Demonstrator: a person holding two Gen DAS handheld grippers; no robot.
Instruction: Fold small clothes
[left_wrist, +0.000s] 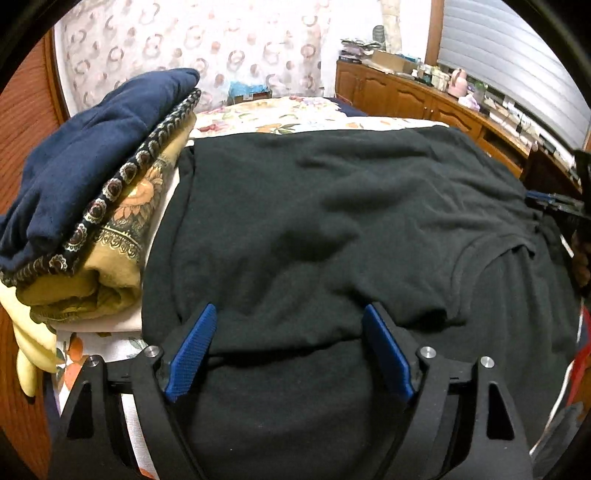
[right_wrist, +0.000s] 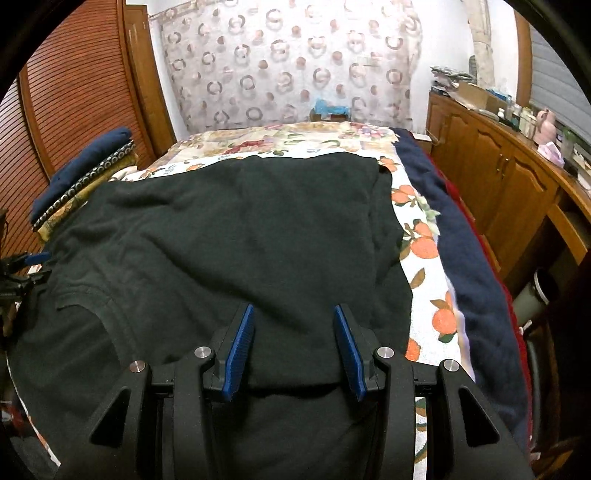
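One black knit garment (left_wrist: 332, 206) spread flat on the floral bedsheet (right_wrist: 424, 280), filling the near bed.

Left gripper (left_wrist: 290, 314): blue pads wide apart, nothing clamped; the garment's folded hem lies between and under them.

Right gripper (right_wrist: 293, 314): pads (right_wrist: 242, 350) part open, cloth between them; whether they pinch it, cannot tell.

At 10 o'clock, one stack of folded clothes (left_wrist: 92, 206), navy piece on top, touching the garment's edge.

At 2 o'clock, one wooden cabinet (right_wrist: 491, 177), cluttered top.
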